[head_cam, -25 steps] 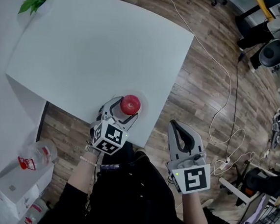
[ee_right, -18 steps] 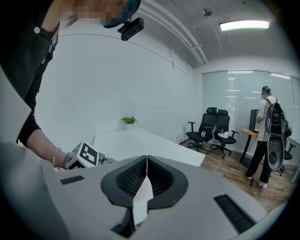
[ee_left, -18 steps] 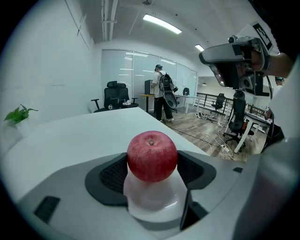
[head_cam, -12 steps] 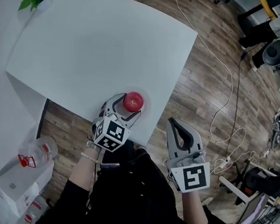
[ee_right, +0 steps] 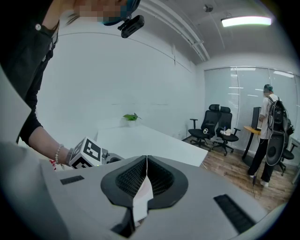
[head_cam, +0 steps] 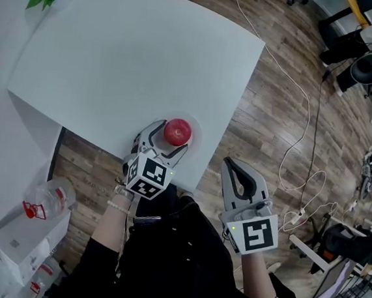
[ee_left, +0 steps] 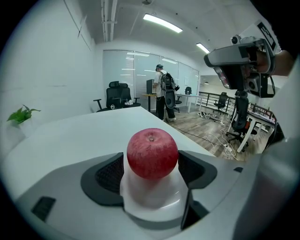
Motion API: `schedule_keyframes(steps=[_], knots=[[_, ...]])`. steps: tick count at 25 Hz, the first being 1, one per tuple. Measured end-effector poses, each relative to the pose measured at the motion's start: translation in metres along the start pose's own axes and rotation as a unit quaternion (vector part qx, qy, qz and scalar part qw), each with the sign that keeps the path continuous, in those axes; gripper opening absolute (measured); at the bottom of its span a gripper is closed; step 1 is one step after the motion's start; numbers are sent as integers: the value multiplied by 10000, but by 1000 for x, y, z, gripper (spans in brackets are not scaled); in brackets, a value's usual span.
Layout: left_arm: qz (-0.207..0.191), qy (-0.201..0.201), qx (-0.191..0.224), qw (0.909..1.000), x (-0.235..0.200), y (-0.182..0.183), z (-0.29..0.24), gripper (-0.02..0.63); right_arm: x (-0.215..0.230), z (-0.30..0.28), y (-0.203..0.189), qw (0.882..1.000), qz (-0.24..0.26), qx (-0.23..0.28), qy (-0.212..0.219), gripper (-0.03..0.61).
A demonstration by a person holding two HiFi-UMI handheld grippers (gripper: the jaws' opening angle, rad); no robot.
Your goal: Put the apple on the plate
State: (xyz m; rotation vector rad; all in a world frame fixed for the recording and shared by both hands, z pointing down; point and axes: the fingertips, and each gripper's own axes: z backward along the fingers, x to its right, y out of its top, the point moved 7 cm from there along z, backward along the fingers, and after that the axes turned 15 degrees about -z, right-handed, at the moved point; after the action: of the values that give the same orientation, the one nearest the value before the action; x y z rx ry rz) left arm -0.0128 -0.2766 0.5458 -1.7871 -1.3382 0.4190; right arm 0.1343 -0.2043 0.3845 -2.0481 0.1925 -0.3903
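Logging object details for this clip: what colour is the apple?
Red, with faint lighter speckling; the apple shows best in the left gripper view.

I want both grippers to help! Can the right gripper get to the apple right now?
Probably not easily. The right gripper is shut and held off the table, and the left gripper's jaws stand on both sides of the apple on its plate, so they block the way in.

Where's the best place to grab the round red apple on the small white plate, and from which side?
Grip the round red apple across its widest middle, coming level from the near edge of the white table: it sits upright, stem up, on the small white plate.
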Motion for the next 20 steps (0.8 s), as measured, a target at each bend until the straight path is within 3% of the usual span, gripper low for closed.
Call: schedule_keyframes(steps=[18,20], knots=[[534,443,156,9975,15,4,54,353,-8,20,-1,9994,187,110,264,41],[534,615,182,9965,15,7,65,301,-11,23,0,9993,218,128,281,41]])
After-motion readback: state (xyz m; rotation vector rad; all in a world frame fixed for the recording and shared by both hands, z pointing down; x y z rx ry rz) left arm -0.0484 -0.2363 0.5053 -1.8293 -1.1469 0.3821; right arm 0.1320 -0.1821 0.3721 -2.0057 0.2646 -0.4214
